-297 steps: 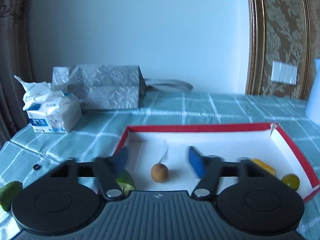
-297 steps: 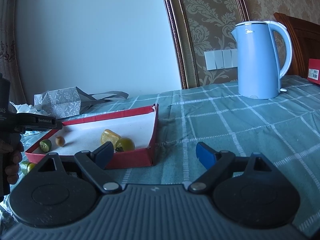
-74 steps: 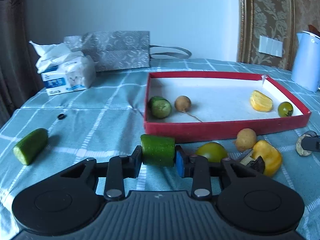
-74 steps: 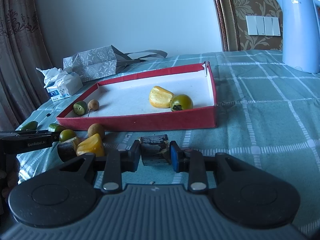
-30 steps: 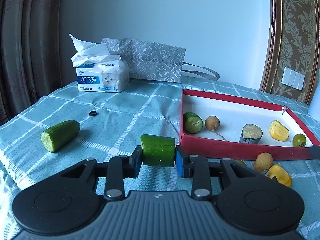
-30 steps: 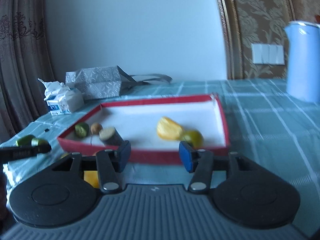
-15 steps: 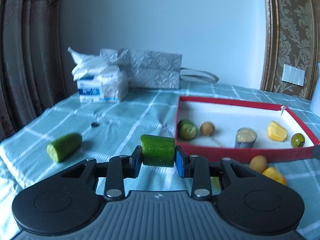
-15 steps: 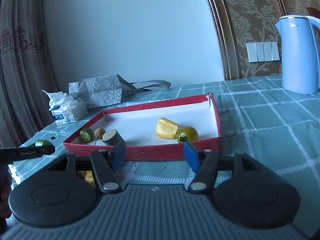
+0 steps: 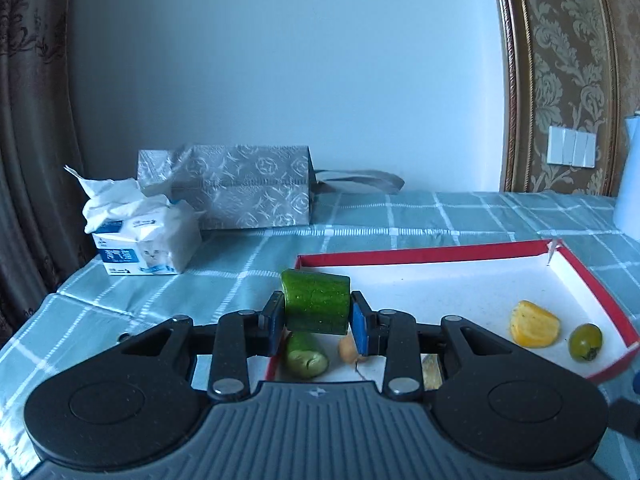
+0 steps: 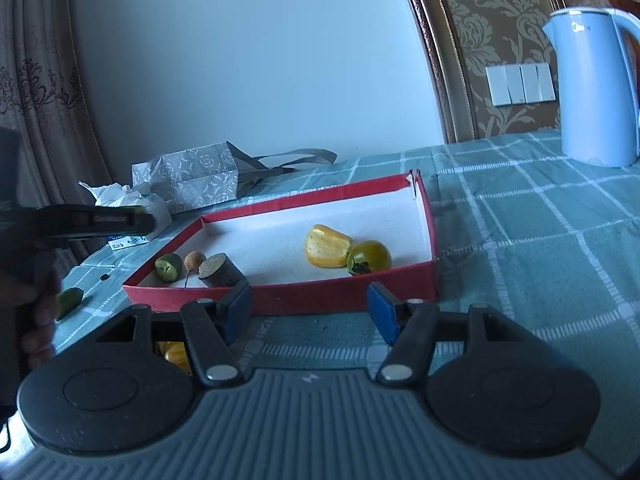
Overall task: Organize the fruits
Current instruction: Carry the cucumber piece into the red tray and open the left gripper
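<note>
**Cucumber chunk held over the near-left corner of the red box**

Left claw (image 9: 316,322) pinches a short green cucumber chunk (image 9: 315,303) crosswise between its blue pads, lifted clear of the surface (image 9: 168,292). The chunk hangs above the near-left corner of the red box (image 9: 424,254), which has a white floor.

Inside the box, near-left corner: another cucumber piece (image 9: 306,354), cut face toward the camera, and a small brown round fruit (image 9: 347,349) beside it. From the right wrist view a dark stub with a pale cut top (image 10: 221,270) lies just beside that brown fruit. Toward the right end: a yellow fruit piece (image 9: 534,329) touching a small green tomato (image 9: 585,342).

Right claw (image 10: 310,312) stands spread, nothing between its pads, low over the checked cloth just before the box's near wall. A yellow piece (image 10: 176,352) lies on the cloth under its left side. A cut cucumber end (image 10: 69,300) lies on the cloth well left of the box.

Behind: tissue pack (image 9: 144,240), silver patterned bag (image 9: 244,190), blue kettle (image 10: 592,88).
</note>
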Demonstrator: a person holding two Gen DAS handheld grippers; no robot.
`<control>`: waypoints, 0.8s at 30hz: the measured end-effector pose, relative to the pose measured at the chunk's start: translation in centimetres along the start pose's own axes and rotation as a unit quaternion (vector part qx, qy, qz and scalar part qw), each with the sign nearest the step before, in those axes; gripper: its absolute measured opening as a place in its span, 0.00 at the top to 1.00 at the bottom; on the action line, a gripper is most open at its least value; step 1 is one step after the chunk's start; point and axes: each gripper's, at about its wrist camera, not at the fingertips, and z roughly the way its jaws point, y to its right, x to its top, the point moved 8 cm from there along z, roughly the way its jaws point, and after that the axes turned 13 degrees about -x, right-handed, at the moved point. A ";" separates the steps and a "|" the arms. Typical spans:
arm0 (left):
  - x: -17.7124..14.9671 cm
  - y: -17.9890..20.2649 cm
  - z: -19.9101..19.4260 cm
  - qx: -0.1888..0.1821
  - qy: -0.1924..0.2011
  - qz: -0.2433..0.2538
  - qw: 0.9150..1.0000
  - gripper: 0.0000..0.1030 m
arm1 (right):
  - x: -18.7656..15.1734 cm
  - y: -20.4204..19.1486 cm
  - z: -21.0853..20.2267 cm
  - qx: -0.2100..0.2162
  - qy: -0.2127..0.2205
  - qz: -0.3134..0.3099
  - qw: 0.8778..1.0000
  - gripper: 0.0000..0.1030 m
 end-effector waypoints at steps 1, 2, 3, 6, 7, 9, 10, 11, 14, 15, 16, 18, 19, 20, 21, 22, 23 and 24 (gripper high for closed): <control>0.0 0.1 0.6 0.000 -0.004 0.002 1.000 0.68 | 0.0 0.0 0.1 0.000 -0.002 0.001 1.000 0.41; 0.0 0.1 1.0 -0.002 -0.007 0.001 1.000 0.68 | 0.0 0.1 0.1 0.000 -0.003 0.002 1.000 0.40; 0.0 0.1 1.4 -0.002 -0.010 -0.003 1.000 0.68 | -0.1 0.1 0.1 0.001 -0.004 0.002 1.000 0.40; -0.2 0.3 2.3 -0.013 -0.020 -0.004 1.000 0.67 | 0.0 0.1 0.2 0.001 -0.005 0.004 1.000 0.41; -0.2 0.3 2.6 -0.015 -0.024 -0.006 1.000 0.67 | -0.1 0.1 0.2 0.002 -0.006 0.004 1.000 0.41; -0.3 0.2 2.9 -0.007 -0.020 -0.007 1.000 0.66 | 0.0 0.1 0.3 0.001 -0.007 0.003 1.000 0.41; -0.3 0.2 3.1 -0.006 -0.021 -0.006 1.000 0.66 | -0.1 0.1 0.3 0.002 -0.007 0.002 1.000 0.41; -0.3 0.1 3.2 -0.004 -0.020 -0.005 1.000 0.66 | -0.1 0.1 0.3 0.002 -0.008 0.002 1.000 0.41; -0.1 0.0 3.4 -0.004 -0.019 -0.009 1.000 0.66 | -0.1 0.1 0.3 0.002 -0.008 0.002 1.000 0.41; 0.0 0.0 3.5 -0.003 -0.019 -0.009 1.000 0.65 | -0.1 0.1 0.3 0.002 -0.009 0.002 1.000 0.41; 0.0 -0.1 3.5 -0.003 -0.018 -0.011 1.000 0.60 | -0.1 0.1 0.3 0.001 -0.010 0.003 1.000 0.41; 0.1 -0.3 3.3 -0.002 -0.014 -0.018 1.000 0.39 | -0.1 0.1 0.4 0.002 -0.012 0.005 1.000 0.40; 0.2 -0.3 3.0 0.000 -0.006 -0.017 1.000 0.29 | -0.1 0.1 0.4 0.002 -0.012 0.006 1.000 0.40; 0.3 -0.3 2.7 0.002 0.002 -0.015 1.000 0.28 | -0.1 0.2 0.4 0.002 -0.012 0.007 1.000 0.40; 0.4 -0.4 2.4 0.004 0.008 -0.013 1.000 0.28 | -0.1 0.2 0.4 0.002 -0.012 0.007 1.000 0.40; 0.5 -0.4 2.1 0.005 0.009 -0.013 1.000 0.28 | -0.1 0.2 0.4 0.003 -0.012 0.006 1.000 0.40; 0.4 -0.5 1.9 0.004 0.008 -0.015 1.000 0.28 | -0.1 0.2 0.4 0.003 -0.011 0.006 1.000 0.40; 0.4 -0.7 1.5 0.002 0.009 -0.020 1.000 0.28 | -0.1 0.2 0.4 0.003 -0.011 0.006 1.000 0.41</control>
